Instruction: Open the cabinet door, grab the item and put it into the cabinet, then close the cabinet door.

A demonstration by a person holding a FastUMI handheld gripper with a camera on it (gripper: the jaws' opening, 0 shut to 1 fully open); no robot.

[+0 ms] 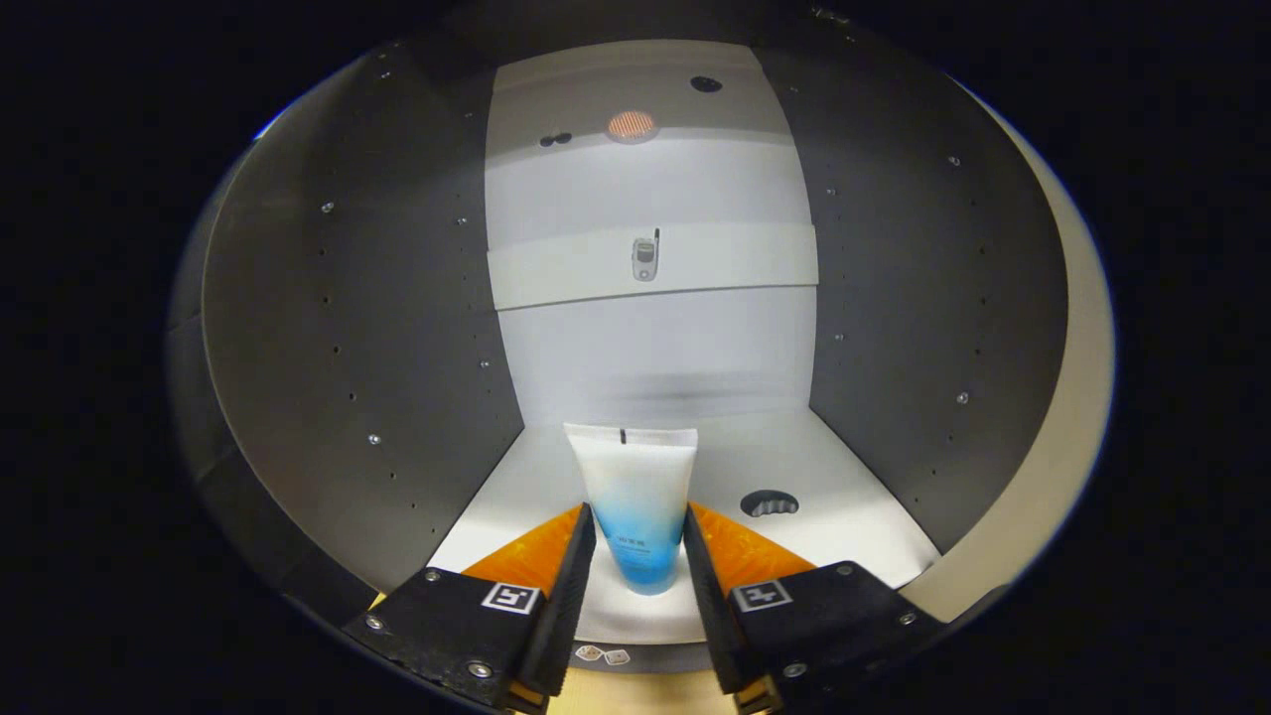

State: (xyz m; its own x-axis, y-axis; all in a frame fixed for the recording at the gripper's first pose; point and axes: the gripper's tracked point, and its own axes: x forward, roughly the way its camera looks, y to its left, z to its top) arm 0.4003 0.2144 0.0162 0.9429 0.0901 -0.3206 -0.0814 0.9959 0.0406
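Inside the open cabinet (348,328) we hold the squeeze tube (635,497) upright over its pale floor, our gripper (635,541) narrowed with both fingers apparently pressing its sides, so releasing it and closing the door remain.

Cabinet floor (844,497), pale panel in lower centre of frame, dark side walls rising left and right of it. Tube (635,501), white fading to blue, stands upright on the floor at lower centre, cap end down, flat crimped end up. Tongs (637,541) sit one finger either side of the tube's lower part; contact can't be told. Dark oval cutout (769,503) in the floor just right of the tube. Pale shelf (715,263) across mid frame, small phone-like object (645,258) on it.
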